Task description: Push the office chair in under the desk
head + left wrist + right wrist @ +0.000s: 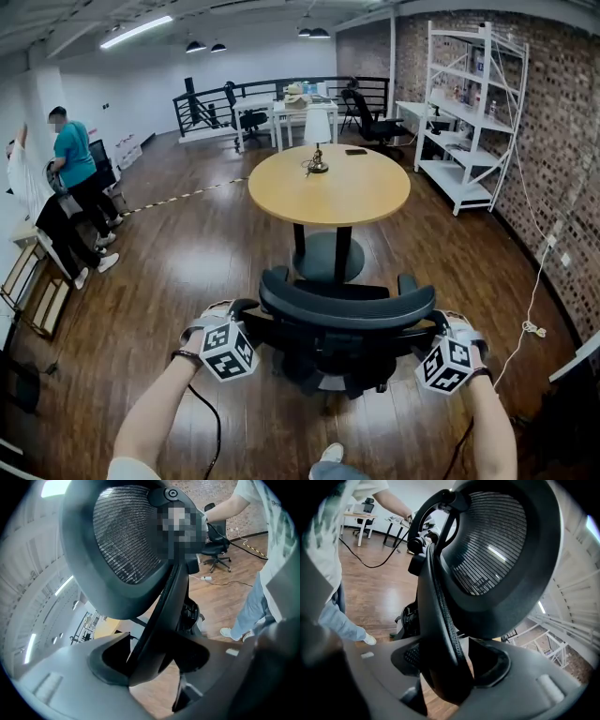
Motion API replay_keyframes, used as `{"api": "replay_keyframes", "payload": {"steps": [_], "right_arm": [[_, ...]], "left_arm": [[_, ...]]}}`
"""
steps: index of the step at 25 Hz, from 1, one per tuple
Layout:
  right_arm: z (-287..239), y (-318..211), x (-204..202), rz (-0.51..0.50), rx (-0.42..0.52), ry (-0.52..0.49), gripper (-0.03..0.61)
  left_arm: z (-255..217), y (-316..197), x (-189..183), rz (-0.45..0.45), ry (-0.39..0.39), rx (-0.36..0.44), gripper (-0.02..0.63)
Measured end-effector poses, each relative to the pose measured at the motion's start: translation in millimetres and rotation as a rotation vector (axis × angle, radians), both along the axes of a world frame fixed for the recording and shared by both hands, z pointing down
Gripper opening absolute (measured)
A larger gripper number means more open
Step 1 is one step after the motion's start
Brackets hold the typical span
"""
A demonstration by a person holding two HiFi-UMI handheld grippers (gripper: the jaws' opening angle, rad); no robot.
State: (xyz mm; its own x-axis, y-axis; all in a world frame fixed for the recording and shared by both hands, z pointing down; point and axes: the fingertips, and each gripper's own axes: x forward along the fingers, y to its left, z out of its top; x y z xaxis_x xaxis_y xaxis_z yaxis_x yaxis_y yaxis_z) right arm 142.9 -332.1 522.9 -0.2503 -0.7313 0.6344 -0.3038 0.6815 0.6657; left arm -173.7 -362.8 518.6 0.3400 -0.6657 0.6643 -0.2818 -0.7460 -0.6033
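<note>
So the annoying bit first: from the head view you can't see the office chair (347, 305) seat or wheels properly. The curved top of the back covers the seat, and the base is just a dark lump underneath. Can't tell if the seat front is under the tabletop at all. The fingertips are hidden there too, behind the marker cubes and the chair's frame. The gripper views sort that out. The left gripper (150, 663) has its jaws fairly wide and closed round the dark side edge of the chair back. The right gripper (450, 667) is doing the same on the other edge, and mesh fills most of both pictures. In the head view the left gripper (234, 328) and right gripper (441, 342) sit at the two ends of the back. The chair stands on the wood floor (187, 262) just in front of the round desk (356, 192), near its pedestal. Its back is toward the wearer, the seat side faces the desk, and the back's long edge runs left to right. A small lamp (318, 131) stands on the desk.
</note>
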Motion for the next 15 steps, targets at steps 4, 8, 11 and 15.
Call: {"api": "replay_keyframes", "payload": {"steps": [4, 8, 11, 15], "right_arm": [[0.8, -37.3, 7.3, 0.013, 0.000, 0.008, 0.249], [-0.5, -72.3, 15.0, 0.017, -0.005, 0.022, 0.249], [1.2, -90.6, 19.3, 0.015, 0.001, 0.020, 0.249], [-2.2, -117.9, 20.9, 0.008, 0.010, 0.022, 0.249]], "left_arm": [[-0.7, -35.1, 6.2, -0.001, -0.005, -0.006, 0.284], [-2.5, -67.9, 13.7, -0.005, -0.006, -0.008, 0.282], [-0.4, -83.9, 16.8, -0.014, -0.014, -0.024, 0.282], [-2.7, -109.7, 18.6, -0.029, -0.014, -0.030, 0.284]]}}
